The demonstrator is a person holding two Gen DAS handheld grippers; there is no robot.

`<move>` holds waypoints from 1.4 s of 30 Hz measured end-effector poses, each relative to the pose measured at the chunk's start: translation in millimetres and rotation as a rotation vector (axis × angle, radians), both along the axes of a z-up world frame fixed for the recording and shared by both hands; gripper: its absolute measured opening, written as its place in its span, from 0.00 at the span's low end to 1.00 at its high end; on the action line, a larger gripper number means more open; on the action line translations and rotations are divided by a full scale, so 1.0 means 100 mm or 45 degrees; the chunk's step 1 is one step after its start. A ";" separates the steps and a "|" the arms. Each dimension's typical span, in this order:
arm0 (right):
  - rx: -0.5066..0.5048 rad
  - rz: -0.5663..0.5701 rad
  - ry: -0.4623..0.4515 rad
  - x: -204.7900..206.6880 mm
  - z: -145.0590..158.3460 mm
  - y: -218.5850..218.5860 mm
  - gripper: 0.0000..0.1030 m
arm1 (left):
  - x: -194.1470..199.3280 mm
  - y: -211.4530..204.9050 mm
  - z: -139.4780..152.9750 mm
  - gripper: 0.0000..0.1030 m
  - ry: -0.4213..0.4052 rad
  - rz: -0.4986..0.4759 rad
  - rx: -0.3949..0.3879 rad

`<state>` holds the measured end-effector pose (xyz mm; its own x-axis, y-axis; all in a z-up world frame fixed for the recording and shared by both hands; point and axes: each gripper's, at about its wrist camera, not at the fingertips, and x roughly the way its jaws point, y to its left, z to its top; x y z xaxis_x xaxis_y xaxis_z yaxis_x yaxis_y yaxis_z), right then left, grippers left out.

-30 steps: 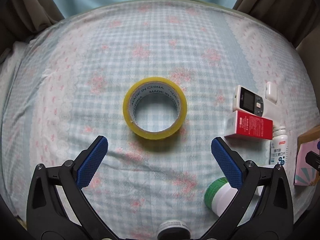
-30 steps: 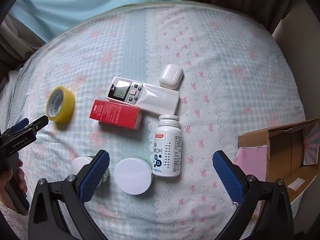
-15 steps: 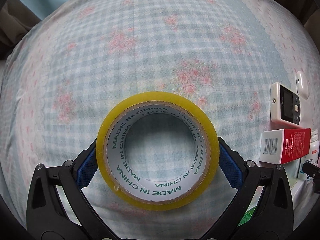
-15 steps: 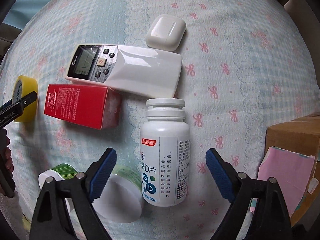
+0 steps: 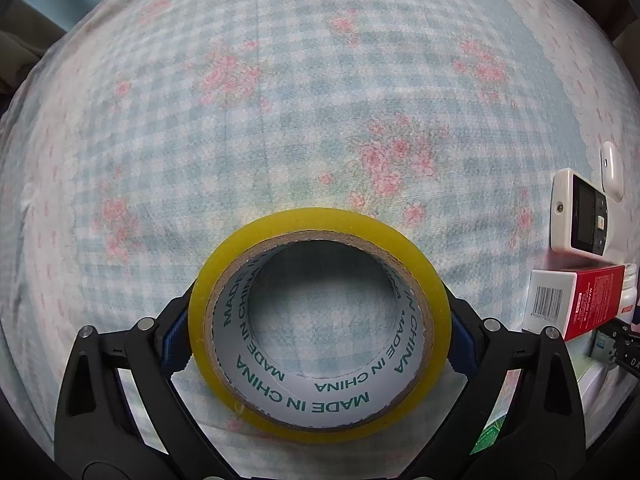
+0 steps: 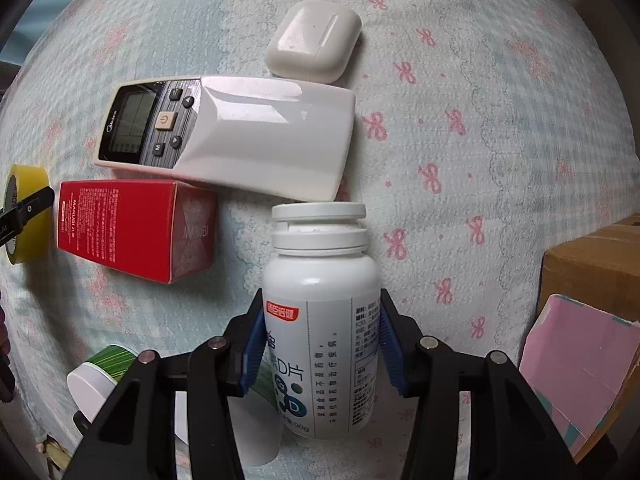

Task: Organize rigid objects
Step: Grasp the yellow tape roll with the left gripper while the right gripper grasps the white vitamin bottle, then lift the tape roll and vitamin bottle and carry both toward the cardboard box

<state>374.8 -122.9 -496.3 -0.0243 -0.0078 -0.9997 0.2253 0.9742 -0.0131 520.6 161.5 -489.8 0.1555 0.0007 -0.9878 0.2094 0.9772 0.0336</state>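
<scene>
While both claws grip, the bed sheet [image 5: 280, 100], checked blue w/ pink flowers, carries every item. Left claw [image 5: 320, 340]: blue pads pressed against opposite sides of the yellow tape roll [image 5: 320, 232], at 9 and 3 o'clock of the ring; roll sits at centre-bottom of left wrist view, core printed "MADE IN CHINA", sheet visible through its hole. Whether the roll rests on the sheet or is lifted cannot be told. Right claw [image 6: 322, 352]: pads pinched on the lower body of the white pill bottle [image 6: 320, 280], which lies w/ its cap toward 12 o'clock. Cap end is just beside the white remote [image 6: 240, 136], lying crosswise, screen toward 9 o'clock. Earbud case [image 6: 314, 46] sits at 12 o'clock of the remote, near its edge. Red box [image 6: 132, 228] lies at 7 o'clock of the remote, approx. touching it. Green-and-white jar [image 6: 100, 372] at 8 o'clock of the bottle, partly hidden by the claw frame. Cardboard box [image 6: 592, 272] w/ pink lining at 3 o'clock, well apart from the bottle.
</scene>
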 end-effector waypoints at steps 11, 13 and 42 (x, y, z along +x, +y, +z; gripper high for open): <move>-0.009 0.005 -0.019 -0.06 0.04 -0.07 0.45 | -0.11 0.02 0.04 0.94 -0.023 0.003 -0.006; -0.010 0.004 -0.024 -0.09 0.08 -0.02 0.45 | -0.14 0.02 0.07 0.94 -0.029 0.000 -0.005; 0.138 0.216 -0.469 -1.13 2.70 0.23 0.45 | -1.78 -0.55 3.10 0.94 -0.416 -0.132 -0.154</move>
<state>261.6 -99.6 -226.1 0.3273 0.1250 -0.9366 0.0319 0.9892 0.1432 342.4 106.1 -179.9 0.4558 -0.1453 -0.8781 0.3049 0.9524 0.0007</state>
